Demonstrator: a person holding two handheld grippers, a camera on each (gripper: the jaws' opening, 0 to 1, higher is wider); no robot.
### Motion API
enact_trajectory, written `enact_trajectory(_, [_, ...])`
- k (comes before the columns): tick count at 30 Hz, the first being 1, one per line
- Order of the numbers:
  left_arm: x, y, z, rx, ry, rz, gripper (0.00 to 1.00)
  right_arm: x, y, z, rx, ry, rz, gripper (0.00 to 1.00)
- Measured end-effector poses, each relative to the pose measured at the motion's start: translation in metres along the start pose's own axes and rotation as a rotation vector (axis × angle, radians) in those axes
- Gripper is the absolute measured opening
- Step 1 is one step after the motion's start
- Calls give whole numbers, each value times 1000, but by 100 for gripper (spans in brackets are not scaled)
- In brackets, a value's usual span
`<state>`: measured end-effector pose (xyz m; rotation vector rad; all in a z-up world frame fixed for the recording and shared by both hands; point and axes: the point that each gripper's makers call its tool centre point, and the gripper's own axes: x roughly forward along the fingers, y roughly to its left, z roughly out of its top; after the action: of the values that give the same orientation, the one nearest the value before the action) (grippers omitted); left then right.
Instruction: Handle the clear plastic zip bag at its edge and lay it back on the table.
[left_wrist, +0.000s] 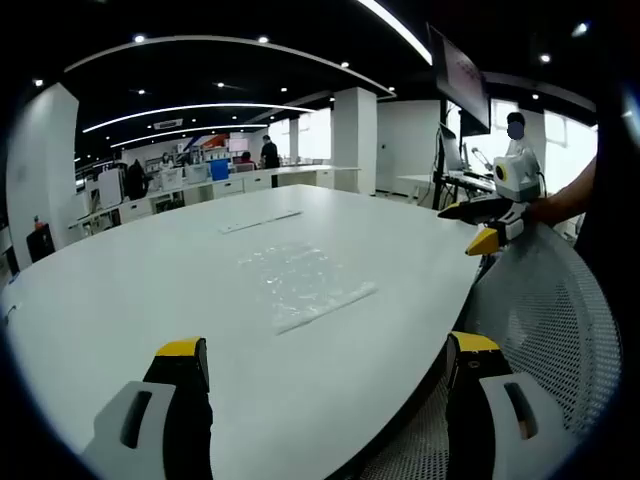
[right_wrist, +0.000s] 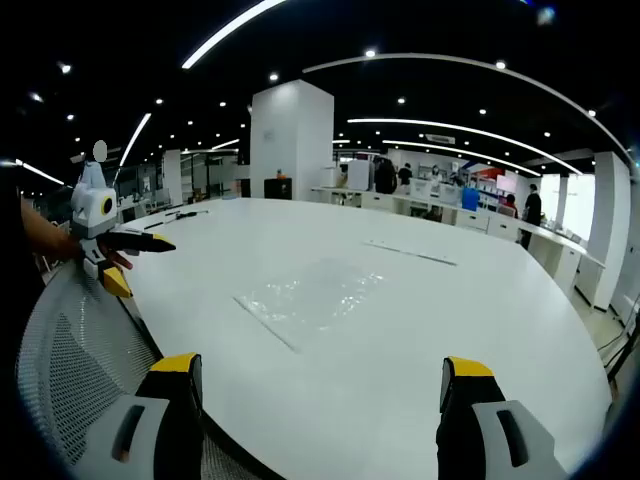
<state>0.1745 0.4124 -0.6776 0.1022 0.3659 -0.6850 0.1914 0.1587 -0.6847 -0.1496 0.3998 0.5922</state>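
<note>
In the left gripper view, the clear plastic zip bag (left_wrist: 302, 282) lies flat mid-way across the white oval surface (left_wrist: 120, 290), beyond the left gripper (left_wrist: 325, 362), whose jaws stand apart, holding nothing. In the right gripper view, the right gripper (right_wrist: 318, 372), likewise spread and empty, faces the bag's near edge, apparently lined up for an edge grasp.

White table (left_wrist: 120, 290) mostly bare around the clear zip bag (left_wrist: 300, 280), open approach from all sides. Thin flat strip (left_wrist: 260, 221) beyond the bag, maybe a ruler, low, well apart. Mesh chair back (left_wrist: 550, 310) crowds the near table edge. Both grippers off the table, jaws spread: left gripper (left_wrist: 325, 362), right gripper (right_wrist: 320, 375).
</note>
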Motion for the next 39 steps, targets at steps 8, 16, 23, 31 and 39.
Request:
enact_trajectory(8, [0,-3,1,4,7,-3,99,0,0,-1,-1,-2,2,100])
enact_trajectory(16, [0,-3,-2,9,16,-6,99,0,0,-1,-4,-3,3,100])
enact_trajectory(23, [0,-3,-2,13,18,-5,99,-1,2,-1,-6,-5,6,100])
enact_trajectory(31, [0,-2,-1,11,16,-1,99,-1,1,-1,-5,-7,4,100])
enact_trajectory(39, [-1,0,-2,9,13,5,99,-2,2,2,-7,-12,-2,100])
